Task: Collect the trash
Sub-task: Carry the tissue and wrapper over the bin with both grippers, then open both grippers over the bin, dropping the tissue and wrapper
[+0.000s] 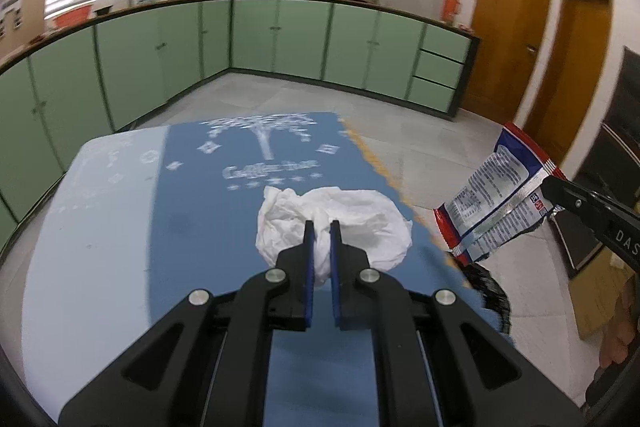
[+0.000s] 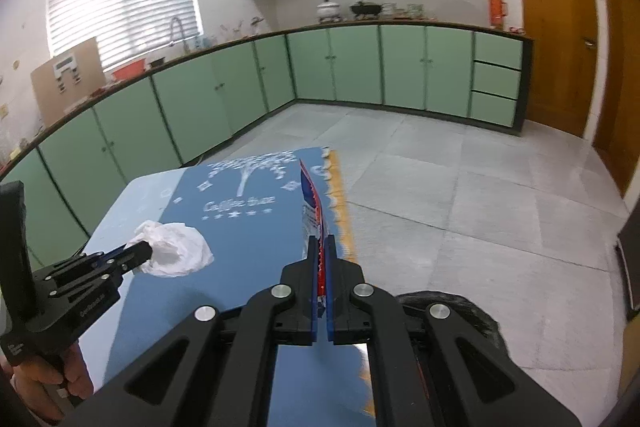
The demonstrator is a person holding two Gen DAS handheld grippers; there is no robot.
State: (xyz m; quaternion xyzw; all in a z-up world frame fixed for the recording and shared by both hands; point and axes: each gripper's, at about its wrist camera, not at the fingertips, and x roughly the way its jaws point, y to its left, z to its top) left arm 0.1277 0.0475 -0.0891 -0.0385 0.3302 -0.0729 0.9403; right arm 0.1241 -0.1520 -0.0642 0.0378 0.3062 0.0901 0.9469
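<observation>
A crumpled white tissue [image 1: 360, 219] lies on the blue tablecloth [image 1: 224, 227]. My left gripper [image 1: 321, 229] is shut on its near edge; in the right wrist view the left gripper [image 2: 138, 251] shows at the tissue [image 2: 180, 247]. My right gripper [image 2: 319, 243] is shut on a red, white and blue snack wrapper [image 2: 314, 211], seen edge-on. In the left wrist view the wrapper [image 1: 496, 199] hangs in the air beyond the table's right edge, held by the right gripper [image 1: 554, 187].
A black bin bag [image 2: 452, 311] sits below the table's right edge, also in the left wrist view [image 1: 490, 287]. Grey tiled floor [image 2: 460, 195] lies beyond, with green kitchen cabinets [image 2: 340, 63] and wooden doors [image 2: 556, 27]. A cardboard box [image 1: 600, 291] stands at the right.
</observation>
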